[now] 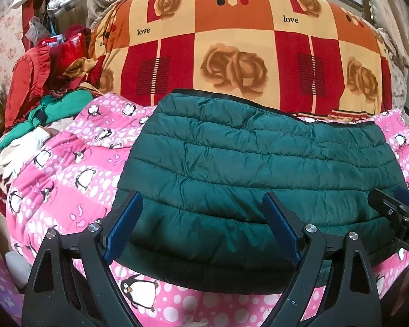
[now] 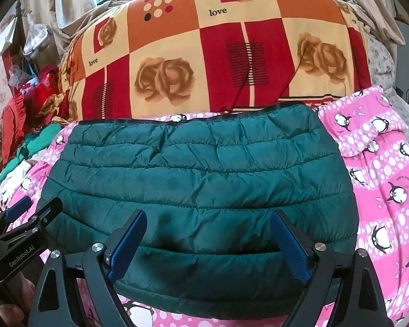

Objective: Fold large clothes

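Observation:
A dark green quilted puffer jacket [image 1: 259, 169] lies folded into a wide flat bundle on a pink penguin-print blanket [image 1: 68, 169]. It also shows in the right wrist view [image 2: 199, 179]. My left gripper [image 1: 201, 204] is open, its blue fingers spread over the jacket's near left part, holding nothing. My right gripper [image 2: 207, 220] is open over the jacket's near middle, also empty. The right gripper shows at the right edge of the left wrist view [image 1: 395, 204]; the left gripper shows at the left edge of the right wrist view [image 2: 30, 212].
A big folded quilt [image 1: 231, 43] with red, orange and rose squares lies behind the jacket. A heap of red and green clothes [image 1: 46, 87] is piled at the far left. The pink blanket [image 2: 381, 177] spreads to the right.

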